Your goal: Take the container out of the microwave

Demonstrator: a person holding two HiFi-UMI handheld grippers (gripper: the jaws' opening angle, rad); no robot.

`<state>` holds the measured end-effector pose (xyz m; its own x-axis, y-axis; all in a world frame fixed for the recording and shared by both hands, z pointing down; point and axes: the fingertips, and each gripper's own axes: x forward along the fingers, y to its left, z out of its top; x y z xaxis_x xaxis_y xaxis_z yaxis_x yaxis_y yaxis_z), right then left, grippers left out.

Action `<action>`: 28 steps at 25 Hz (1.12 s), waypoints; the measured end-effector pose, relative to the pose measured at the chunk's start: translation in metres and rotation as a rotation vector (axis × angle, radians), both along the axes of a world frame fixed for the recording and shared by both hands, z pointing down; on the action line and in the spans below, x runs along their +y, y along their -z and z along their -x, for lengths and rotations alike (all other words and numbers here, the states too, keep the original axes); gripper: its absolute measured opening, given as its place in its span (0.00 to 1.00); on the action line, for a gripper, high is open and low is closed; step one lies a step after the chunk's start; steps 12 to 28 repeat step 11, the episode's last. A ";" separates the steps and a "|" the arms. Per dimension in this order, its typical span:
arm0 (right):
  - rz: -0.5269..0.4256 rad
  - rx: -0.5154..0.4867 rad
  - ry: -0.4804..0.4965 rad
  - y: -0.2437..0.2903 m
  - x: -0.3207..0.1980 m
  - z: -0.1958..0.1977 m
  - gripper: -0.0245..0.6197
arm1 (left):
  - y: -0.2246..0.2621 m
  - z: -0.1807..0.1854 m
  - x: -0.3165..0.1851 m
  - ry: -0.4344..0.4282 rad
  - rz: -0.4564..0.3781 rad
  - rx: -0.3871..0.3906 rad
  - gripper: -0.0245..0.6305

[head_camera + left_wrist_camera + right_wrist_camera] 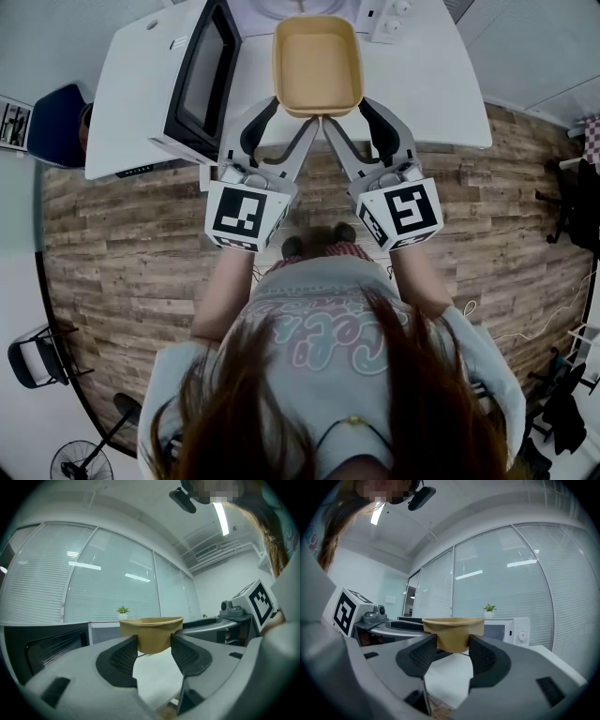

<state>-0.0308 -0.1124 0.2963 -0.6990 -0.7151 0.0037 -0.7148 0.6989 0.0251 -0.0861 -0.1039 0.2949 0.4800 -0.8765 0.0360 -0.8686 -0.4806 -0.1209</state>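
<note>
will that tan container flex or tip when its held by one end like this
Probably light: the tan container looks empty and thin-walled. Likely flexible, so hard squeezing may dent it. Gripped only at its near end by the left gripper and right gripper, its far end could dip.

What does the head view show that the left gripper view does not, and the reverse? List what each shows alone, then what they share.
Head view only: the wooden floor, a blue chair, a fan and the empty inside of the container seen from above.
Left gripper view only: window blinds, a small potted plant and a ceiling light.
Both: the container, held off the white table by the left hand-held gripper, whose jaws press on its corner, and the microwave's open door.
</note>
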 end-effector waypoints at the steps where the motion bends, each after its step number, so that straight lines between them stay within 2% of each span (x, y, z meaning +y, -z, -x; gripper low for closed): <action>1: 0.001 -0.001 -0.001 0.000 0.000 0.000 0.36 | 0.000 0.000 0.000 0.000 0.000 -0.002 0.37; 28: 0.003 -0.006 0.002 -0.001 -0.004 0.000 0.36 | 0.000 -0.001 -0.004 0.004 -0.001 0.008 0.37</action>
